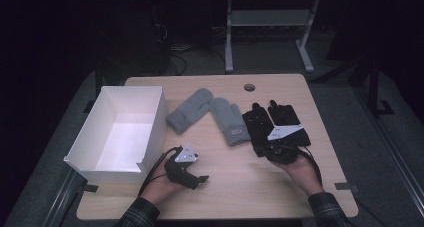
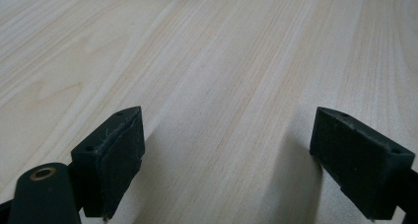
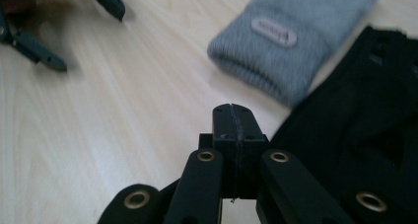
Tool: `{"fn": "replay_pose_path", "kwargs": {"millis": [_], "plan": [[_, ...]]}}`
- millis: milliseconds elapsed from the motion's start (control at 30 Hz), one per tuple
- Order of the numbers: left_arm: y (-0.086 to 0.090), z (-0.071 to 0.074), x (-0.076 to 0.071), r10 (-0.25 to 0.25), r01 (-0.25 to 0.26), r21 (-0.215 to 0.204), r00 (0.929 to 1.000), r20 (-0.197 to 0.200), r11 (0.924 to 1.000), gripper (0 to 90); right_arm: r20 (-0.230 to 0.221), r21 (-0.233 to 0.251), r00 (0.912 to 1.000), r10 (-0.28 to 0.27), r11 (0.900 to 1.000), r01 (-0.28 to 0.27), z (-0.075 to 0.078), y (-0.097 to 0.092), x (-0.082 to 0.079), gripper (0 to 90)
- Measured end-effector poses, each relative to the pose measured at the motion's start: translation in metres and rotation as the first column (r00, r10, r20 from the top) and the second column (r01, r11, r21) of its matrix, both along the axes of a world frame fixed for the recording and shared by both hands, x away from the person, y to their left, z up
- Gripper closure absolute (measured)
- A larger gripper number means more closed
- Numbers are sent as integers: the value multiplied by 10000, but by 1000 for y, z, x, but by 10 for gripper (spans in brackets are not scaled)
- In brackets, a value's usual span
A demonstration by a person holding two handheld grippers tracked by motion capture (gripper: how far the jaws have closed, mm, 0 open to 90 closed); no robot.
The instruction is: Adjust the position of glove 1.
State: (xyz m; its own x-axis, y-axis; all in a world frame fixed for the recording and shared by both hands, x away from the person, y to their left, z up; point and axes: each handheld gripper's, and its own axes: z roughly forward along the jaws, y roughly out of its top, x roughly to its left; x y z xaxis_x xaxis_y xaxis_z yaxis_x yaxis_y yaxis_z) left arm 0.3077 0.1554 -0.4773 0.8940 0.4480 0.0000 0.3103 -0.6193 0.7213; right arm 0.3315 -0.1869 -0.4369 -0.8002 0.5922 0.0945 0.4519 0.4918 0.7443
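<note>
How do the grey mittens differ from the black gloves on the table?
The grey mittens are pale, thick knit without separate fingers; the black gloves are dark with separate fingers. The mittens lie spread in a V, cuffs apart; the gloves lie close, side by side. The right gripper is over the gloves, not the mittens. Both pairs lie flat on the table.

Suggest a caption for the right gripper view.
Shut right gripper beside a black glove, grey mitten beyond on the wooden table.

Two grey mittens [image 1: 209, 115] lie on the table [image 1: 250, 187]. Two black gloves [image 1: 272, 123] lie beside them. One white box [image 1: 120, 132] stands at the left, and two grippers [image 1: 186, 164] are present.
</note>
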Motion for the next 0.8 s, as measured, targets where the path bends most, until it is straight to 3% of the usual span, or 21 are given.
{"fn": "replay_pose_path", "kwargs": {"millis": [267,633,800], "plan": [[0,0,-2,160,-161,-69,9999,-51,9998,128,445,111,9990,61,9999,-66,10,22,33,900],[1,1,-1,110,-110,75,9999,-9,9999,128,131,531,9996,-267,9983,260,1,39,81,900],[1,1,-1,148,-148,67,9999,-28,9999,128,23,300,9998,-211,9993,210,-8,49,95,900]]}}
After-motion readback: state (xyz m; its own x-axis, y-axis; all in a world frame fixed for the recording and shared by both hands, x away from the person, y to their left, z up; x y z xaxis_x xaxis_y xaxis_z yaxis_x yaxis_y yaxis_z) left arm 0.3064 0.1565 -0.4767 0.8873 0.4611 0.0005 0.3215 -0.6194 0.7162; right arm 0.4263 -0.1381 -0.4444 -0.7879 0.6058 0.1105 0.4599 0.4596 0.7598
